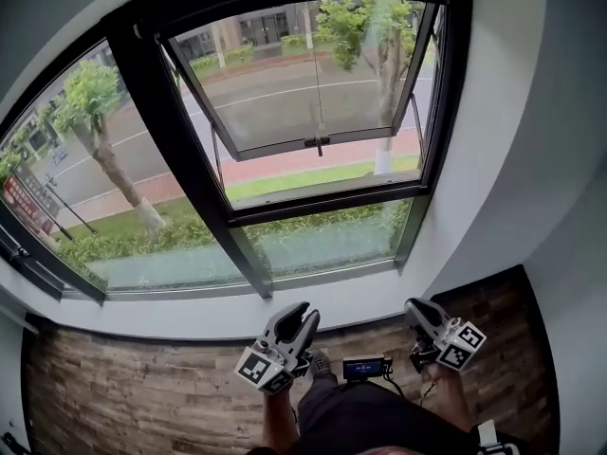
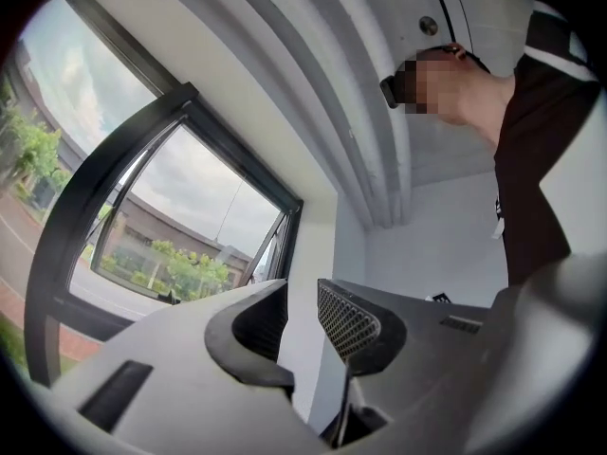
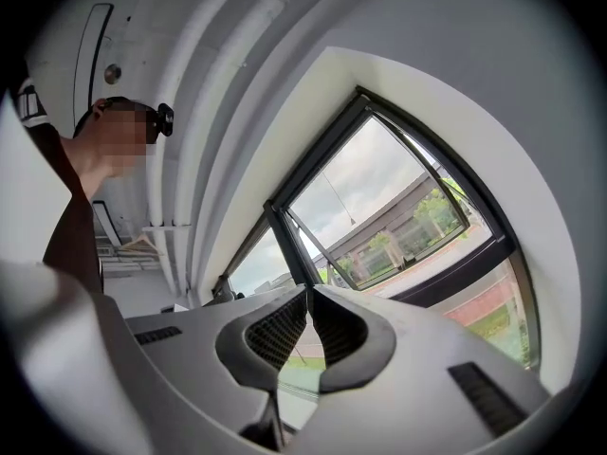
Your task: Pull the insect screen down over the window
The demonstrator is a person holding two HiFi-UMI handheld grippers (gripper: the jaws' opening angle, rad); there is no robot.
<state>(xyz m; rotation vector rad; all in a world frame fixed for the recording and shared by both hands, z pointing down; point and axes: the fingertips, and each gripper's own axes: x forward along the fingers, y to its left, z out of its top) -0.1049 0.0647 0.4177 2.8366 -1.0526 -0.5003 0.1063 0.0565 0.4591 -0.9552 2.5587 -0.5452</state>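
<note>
A black-framed window point(image 1: 186, 173) fills the head view, its sash point(image 1: 410, 83) tilted outward. A thin pull cord point(image 1: 316, 64) hangs from the top of the frame and ends in a small dark handle point(image 1: 318, 142) near the sash's lower bar. I cannot make out the screen itself. Both grippers are low, near the sill and far below the handle. My left gripper point(image 1: 302, 313) point(image 2: 302, 297) is open with nothing between its jaws. My right gripper point(image 1: 415, 304) point(image 3: 309, 292) is shut, tips touching, and holds nothing. The cord point(image 3: 338, 202) also shows in the right gripper view.
A white sill point(image 1: 190, 313) runs under the window, with wood-plank flooring point(image 1: 133, 396) below it. White walls point(image 1: 531, 159) flank the opening on the right. A small device with a blue screen point(image 1: 365, 368) sits at the person's waist. Trees and a road lie outside.
</note>
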